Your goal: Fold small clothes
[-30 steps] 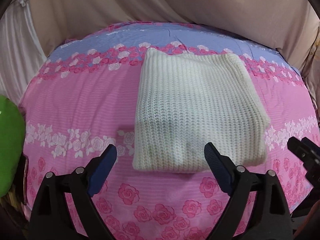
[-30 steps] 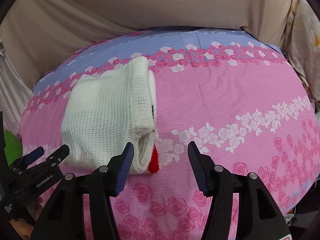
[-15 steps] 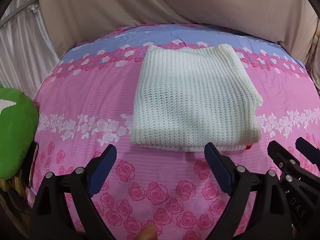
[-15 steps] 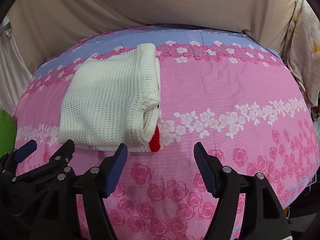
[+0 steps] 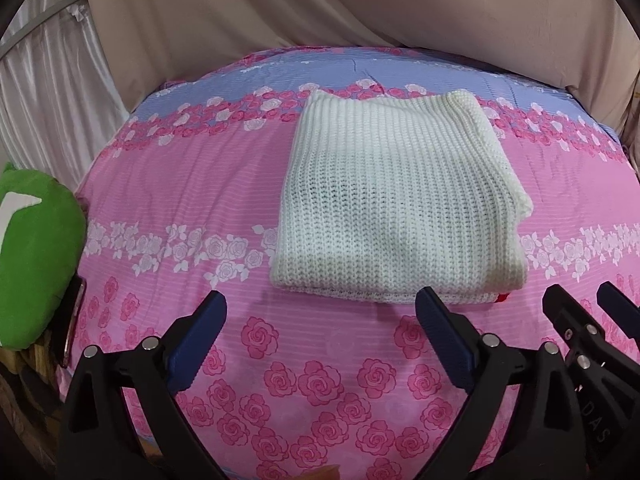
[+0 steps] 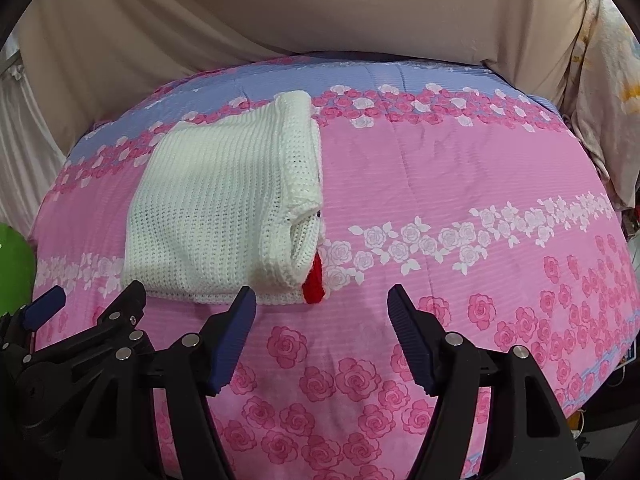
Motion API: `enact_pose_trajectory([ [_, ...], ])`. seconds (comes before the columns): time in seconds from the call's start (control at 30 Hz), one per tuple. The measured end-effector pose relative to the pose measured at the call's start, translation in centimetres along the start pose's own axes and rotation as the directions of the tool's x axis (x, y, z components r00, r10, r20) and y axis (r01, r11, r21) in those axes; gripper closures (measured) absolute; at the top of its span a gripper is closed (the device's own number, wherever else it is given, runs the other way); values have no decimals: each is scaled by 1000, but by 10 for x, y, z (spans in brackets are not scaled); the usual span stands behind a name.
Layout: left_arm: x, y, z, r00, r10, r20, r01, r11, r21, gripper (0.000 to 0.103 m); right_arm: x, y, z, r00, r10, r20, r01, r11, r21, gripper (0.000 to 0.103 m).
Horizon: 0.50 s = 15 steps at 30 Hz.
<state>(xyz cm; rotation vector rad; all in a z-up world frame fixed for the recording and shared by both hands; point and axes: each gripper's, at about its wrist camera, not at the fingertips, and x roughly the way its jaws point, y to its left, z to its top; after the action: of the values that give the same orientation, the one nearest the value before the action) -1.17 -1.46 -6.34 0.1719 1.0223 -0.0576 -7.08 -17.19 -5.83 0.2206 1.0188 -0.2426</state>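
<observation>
A cream knitted sweater (image 5: pixel 400 208) lies folded into a flat rectangle on the pink rose-printed bedsheet (image 5: pixel 200 184). In the right wrist view the sweater (image 6: pixel 216 216) shows its layered right edge, with a small red piece (image 6: pixel 314 280) sticking out at the near corner. My left gripper (image 5: pixel 320 300) hovers just short of the sweater's near edge, its jaws opening with nothing between them. Off the sweater's near right corner, my right gripper (image 6: pixel 320 294) is open and empty over bare sheet. The two grippers sit side by side.
A green plush toy (image 5: pixel 32 260) sits at the bed's left edge with a dark flat object (image 5: pixel 74 320) beside it. Beige cloth (image 5: pixel 360 8) hangs behind the bed. A white curtain (image 5: pixel 44 100) is at the left and pale fabric (image 6: pixel 608 80) at the right.
Both grippers have drawn back from the sweater towards the bed's near edge, so the sweater now lies clear ahead of the fingertips. The right jaws stand wider than before.
</observation>
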Motion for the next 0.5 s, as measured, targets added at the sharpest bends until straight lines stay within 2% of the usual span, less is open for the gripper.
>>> enact_pose_trajectory([
  [0.1, 0, 0, 1, 1000, 1, -1, -1, 1000, -4, 10, -1, 0, 1, 1000, -2, 5, 2, 1000, -4, 36],
  [0.2, 1, 1, 2, 1000, 25, 2, -25, 1000, -5, 5, 0, 0, 2, 1000, -1, 6, 1, 1000, -5, 36],
  [0.5, 4, 3, 1, 1000, 28, -1, -28, 1000, -15, 5, 1, 0, 3, 1000, -1, 2, 1, 1000, -4, 36],
])
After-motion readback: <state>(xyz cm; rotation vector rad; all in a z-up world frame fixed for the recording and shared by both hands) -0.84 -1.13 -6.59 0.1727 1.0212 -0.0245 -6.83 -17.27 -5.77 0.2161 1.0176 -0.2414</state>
